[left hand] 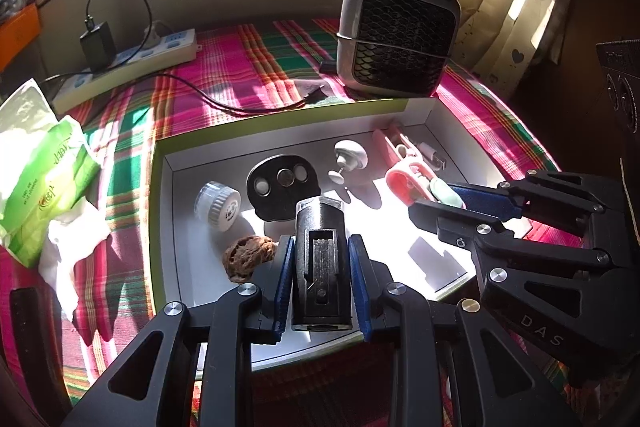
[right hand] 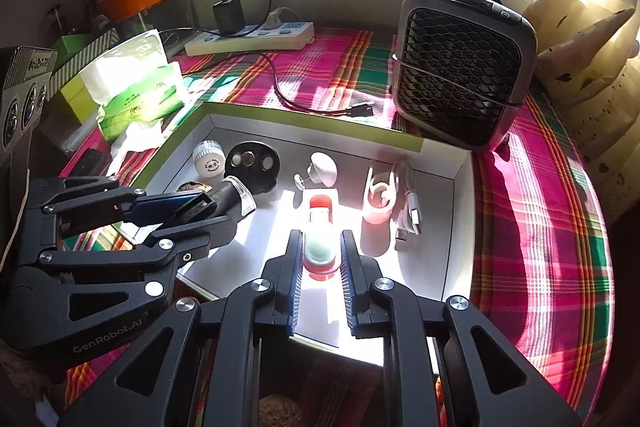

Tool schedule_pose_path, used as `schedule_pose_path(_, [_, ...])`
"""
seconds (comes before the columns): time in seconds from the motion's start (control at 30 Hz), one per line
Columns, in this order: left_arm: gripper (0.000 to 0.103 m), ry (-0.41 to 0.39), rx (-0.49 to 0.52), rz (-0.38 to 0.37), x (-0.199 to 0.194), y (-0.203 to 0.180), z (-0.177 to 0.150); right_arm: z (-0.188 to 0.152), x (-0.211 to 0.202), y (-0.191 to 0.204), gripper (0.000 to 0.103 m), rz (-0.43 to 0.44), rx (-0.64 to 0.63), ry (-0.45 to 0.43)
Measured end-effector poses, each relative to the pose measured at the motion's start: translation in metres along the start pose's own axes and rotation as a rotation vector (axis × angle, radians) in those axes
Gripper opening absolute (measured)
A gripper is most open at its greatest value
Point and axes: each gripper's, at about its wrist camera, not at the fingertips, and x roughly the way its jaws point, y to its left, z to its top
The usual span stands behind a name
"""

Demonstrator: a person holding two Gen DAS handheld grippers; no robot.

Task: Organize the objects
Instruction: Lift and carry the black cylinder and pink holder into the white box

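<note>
A shallow white box with a green rim (left hand: 162, 187) (right hand: 460, 211) lies on the plaid cloth. My left gripper (left hand: 320, 243) (right hand: 208, 209) is shut on a black cylinder with a clear tip (left hand: 320, 267) (right hand: 234, 193), held over the box's near left part. My right gripper (right hand: 320, 239) (left hand: 436, 199) is shut on a small red and green item (right hand: 319, 247) (left hand: 444, 193) above the box floor. In the box lie a white jar (left hand: 218, 205), a black oval disc (left hand: 282, 183), a white knob (left hand: 350, 157), a pink clip (left hand: 404, 175), a brown walnut-like lump (left hand: 248, 257) and a white USB cable (right hand: 412, 211).
A grey fan unit (left hand: 396, 35) stands just behind the box at the right. A power strip (left hand: 132, 63) with a black charger and a trailing black cable (left hand: 240, 105) lies at the back left. A green tissue pack (left hand: 44, 183) sits left of the box. Curtains hang at the right.
</note>
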Motion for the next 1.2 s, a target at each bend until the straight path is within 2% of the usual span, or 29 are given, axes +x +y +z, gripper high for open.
schedule_pose_path(0.37, [0.024,0.009,-0.005,0.016,0.011,0.006,0.005,0.004,0.019,-0.005,0.018,0.002,0.006,0.039])
schedule_pose_path(1.2, [0.025,0.010,-0.032,0.049,0.018,0.011,0.003,0.006,0.030,-0.001,0.018,-0.040,-0.014,0.038])
